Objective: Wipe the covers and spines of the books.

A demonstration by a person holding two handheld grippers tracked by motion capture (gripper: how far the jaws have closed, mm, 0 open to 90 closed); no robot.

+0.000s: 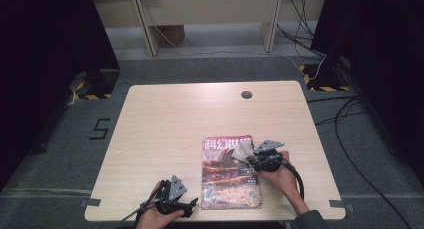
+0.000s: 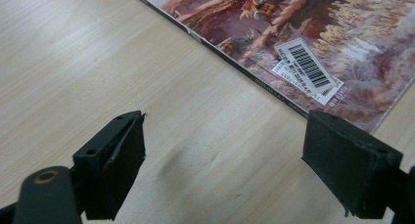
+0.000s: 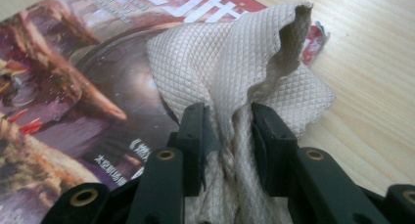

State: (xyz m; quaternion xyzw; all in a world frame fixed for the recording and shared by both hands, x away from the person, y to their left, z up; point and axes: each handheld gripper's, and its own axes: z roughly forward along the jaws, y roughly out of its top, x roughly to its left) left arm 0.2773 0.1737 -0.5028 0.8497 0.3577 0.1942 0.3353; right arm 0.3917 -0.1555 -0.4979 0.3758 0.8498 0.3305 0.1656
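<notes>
one soft, light cloth, bunched & pinched by right gripper over slick magazine; regrip near folds; left gripper open, empty.

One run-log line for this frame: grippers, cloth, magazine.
right gripper: shut on cloth, over magazine | left gripper: open, beside magazine's edge, holding nothing | table: wood

Bare table all around; only obstacle the magazine, near edge.
</notes>
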